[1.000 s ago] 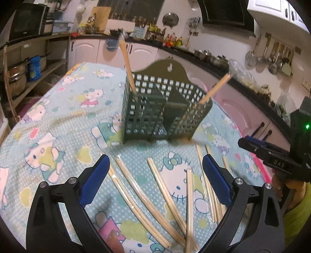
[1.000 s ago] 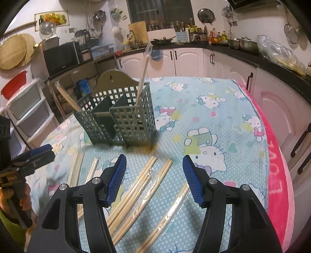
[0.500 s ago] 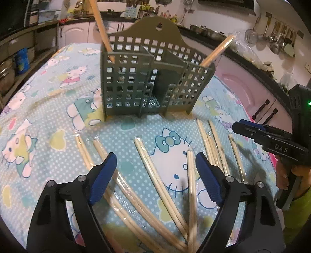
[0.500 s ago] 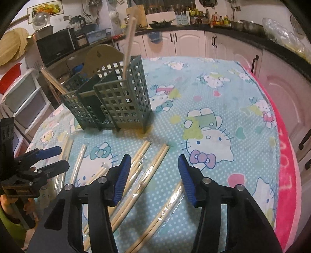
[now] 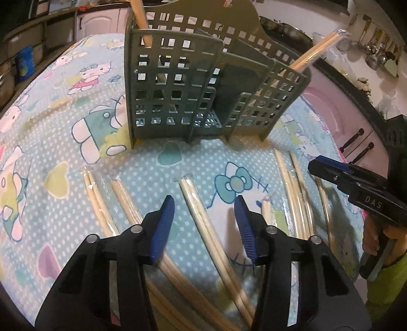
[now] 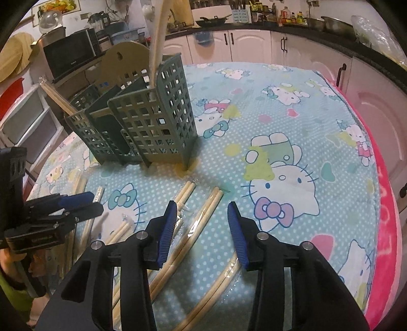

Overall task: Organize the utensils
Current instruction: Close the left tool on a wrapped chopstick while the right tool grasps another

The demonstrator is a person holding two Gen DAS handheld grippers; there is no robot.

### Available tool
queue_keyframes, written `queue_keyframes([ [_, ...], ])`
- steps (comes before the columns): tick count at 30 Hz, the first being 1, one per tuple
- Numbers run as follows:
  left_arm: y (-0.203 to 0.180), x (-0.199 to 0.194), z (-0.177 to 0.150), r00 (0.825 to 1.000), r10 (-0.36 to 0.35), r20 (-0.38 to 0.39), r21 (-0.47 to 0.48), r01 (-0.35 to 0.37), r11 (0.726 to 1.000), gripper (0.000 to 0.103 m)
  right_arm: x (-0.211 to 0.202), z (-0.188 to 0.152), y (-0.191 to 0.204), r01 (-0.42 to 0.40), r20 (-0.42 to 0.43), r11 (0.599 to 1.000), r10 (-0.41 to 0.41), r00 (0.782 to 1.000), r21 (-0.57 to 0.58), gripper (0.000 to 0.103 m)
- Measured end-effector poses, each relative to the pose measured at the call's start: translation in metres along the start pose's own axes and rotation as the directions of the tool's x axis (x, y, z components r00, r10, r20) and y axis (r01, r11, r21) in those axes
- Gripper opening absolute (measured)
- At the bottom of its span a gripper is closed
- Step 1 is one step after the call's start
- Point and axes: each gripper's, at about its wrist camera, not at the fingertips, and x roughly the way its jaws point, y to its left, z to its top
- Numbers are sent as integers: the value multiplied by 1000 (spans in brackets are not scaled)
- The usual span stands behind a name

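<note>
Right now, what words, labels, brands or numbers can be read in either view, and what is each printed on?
"DAS": on the black body of the right gripper, seen from the left wrist view.
"LOVE", partly cut off: on the pink border of the tablecloth.
Lettering on the left gripper: too blurred to read.
Labels on the bottles on the counter: too small to read.

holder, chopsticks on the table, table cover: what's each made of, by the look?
Utensil holder: likely moulded plastic, matte grey-green; thin even walls with a square-hole grid.
Chopsticks: pale wood or bamboo, can't tell which; each pair in a clear glossy sleeve, probably plastic film, which glints and crinkles.
Table cover: looks like soft printed fabric, matte, with cartoon cats and dots; the pink edge looks fuzzy.
</note>
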Motion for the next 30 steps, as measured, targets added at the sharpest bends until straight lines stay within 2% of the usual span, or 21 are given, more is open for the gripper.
queue_keyframes([
  [9, -3, 15, 17, 998, 39, -39, -2, -40, 999, 34, 22, 9, -11, 16, -57, 1000, -15, 998, 21, 37],
  [13, -9, 19, 19, 996, 82, -41, 13, -81, 997, 32, 34, 12, -16, 20, -72, 999, -17, 997, 35, 36],
  [20, -19, 26, 21, 994, 103, -25, 30, -103, 994, 32, 47, 19, -9, 56, -77, 998, -55, 995, 4, 36],
  [22, -22, 27, 21, 993, 115, -23, 43, -114, 993, 32, 49, 19, -6, 71, -77, 997, -72, 994, -10, 33],
  [26, -37, 37, 26, 989, 145, -11, 54, -144, 988, 30, 50, 21, -4, 75, -65, 997, -76, 995, -19, 17],
  [30, -39, 40, 29, 987, 163, -1, 38, -163, 986, 23, 47, 22, -5, 56, -55, 998, -56, 997, -1, 14],
])
